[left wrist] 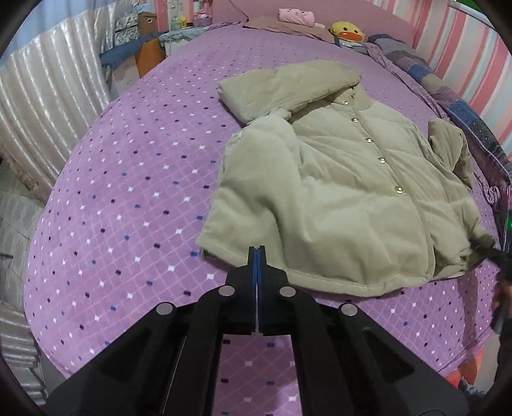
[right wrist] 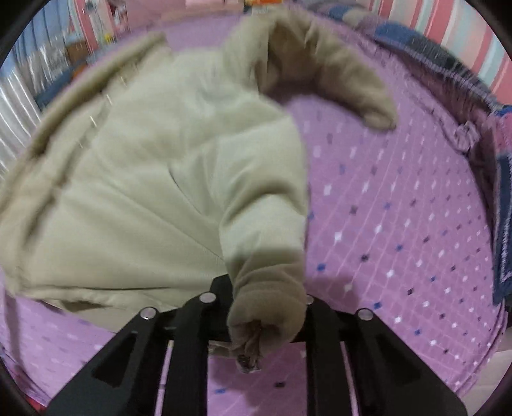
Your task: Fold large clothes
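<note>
A beige padded jacket (left wrist: 336, 192) with snap buttons lies front up on the purple dotted bed cover (left wrist: 128, 192), its hood toward the pillows. My left gripper (left wrist: 257, 251) hovers at the jacket's near hem, shut, its blue pads flush together with no fabric showing between them. In the right wrist view the jacket (right wrist: 144, 192) is blurred. My right gripper (right wrist: 265, 294) is shut on the bunched sleeve cuff (right wrist: 268, 310), which hides its fingertips. The same gripper shows as a dark blur (left wrist: 491, 251) at the jacket's right corner.
A yellow duck plush (left wrist: 347, 32) and a pink folded item (left wrist: 294, 14) lie at the head of the bed. A patchwork blanket (left wrist: 473, 128) runs along the striped wall on the right. A shiny curtain (left wrist: 48, 105) hangs left. A hand (left wrist: 502, 294) is at the right edge.
</note>
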{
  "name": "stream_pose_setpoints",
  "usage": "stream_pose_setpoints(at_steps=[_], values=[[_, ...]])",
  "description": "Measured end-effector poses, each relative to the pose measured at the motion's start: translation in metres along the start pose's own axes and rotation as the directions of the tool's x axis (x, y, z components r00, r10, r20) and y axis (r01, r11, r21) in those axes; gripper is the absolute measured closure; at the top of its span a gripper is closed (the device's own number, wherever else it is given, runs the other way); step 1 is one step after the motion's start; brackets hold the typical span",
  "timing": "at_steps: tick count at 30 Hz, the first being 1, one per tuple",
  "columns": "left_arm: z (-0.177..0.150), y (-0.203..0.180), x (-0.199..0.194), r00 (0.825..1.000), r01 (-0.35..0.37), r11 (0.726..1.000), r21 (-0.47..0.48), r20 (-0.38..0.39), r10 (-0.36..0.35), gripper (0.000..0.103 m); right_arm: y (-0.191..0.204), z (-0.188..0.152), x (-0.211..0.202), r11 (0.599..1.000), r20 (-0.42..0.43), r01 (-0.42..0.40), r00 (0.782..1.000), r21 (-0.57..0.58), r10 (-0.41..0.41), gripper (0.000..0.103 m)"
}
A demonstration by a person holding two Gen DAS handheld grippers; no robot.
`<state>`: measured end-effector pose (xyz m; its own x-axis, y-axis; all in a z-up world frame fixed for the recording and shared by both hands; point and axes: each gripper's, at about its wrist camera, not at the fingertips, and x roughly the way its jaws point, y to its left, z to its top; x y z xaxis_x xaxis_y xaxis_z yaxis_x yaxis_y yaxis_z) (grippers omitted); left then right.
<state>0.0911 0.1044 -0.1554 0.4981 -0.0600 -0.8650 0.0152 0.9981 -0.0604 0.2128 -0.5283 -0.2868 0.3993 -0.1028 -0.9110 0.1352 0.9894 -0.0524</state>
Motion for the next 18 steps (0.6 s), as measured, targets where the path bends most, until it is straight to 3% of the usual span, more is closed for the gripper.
stream_pose_setpoints(at_steps=[2, 3, 4, 5, 6, 12, 18], values=[[0.001, -0.001, -0.002, 1.000, -0.002, 1.000, 0.018, 0.008, 0.001, 0.097, 0.001, -0.001, -0.008, 1.000, 0.013, 0.002, 1.000, 0.022, -0.002, 0.080], [0.003, -0.003, -0.002, 1.000, 0.003, 1.000, 0.024, 0.013, -0.003, 0.073, 0.003, 0.002, -0.016, 0.999, 0.016, -0.002, 1.000, 0.034, 0.002, 0.077], [0.004, -0.004, -0.004, 1.000, 0.000, 1.000, 0.025, 0.020, -0.001, 0.058, 0.003, 0.005, -0.022, 0.999, 0.017, -0.005, 1.000, 0.037, 0.004, 0.071], [0.009, -0.006, -0.003, 0.999, -0.010, 1.000, 0.023, 0.034, 0.009, 0.029, 0.003, 0.009, -0.033, 0.999, 0.029, -0.001, 1.000, 0.040, 0.000, 0.068], [0.011, -0.010, -0.003, 0.999, -0.017, 1.000, 0.023, 0.047, 0.015, 0.019, 0.004, 0.012, -0.042, 0.999, 0.041, 0.000, 0.999, 0.036, -0.002, 0.065], [0.031, -0.030, 0.011, 0.999, 0.017, 0.999, 0.042, 0.037, -0.019, 0.015, 0.001, 0.029, -0.086, 0.999, 0.141, 0.034, 0.989, 0.037, -0.039, 0.043], [0.056, -0.044, 0.029, 0.999, 0.005, 0.999, 0.049, 0.039, -0.007, 0.008, 0.020, 0.054, -0.073, 0.999, 0.156, 0.032, 0.987, 0.025, -0.036, 0.043]])
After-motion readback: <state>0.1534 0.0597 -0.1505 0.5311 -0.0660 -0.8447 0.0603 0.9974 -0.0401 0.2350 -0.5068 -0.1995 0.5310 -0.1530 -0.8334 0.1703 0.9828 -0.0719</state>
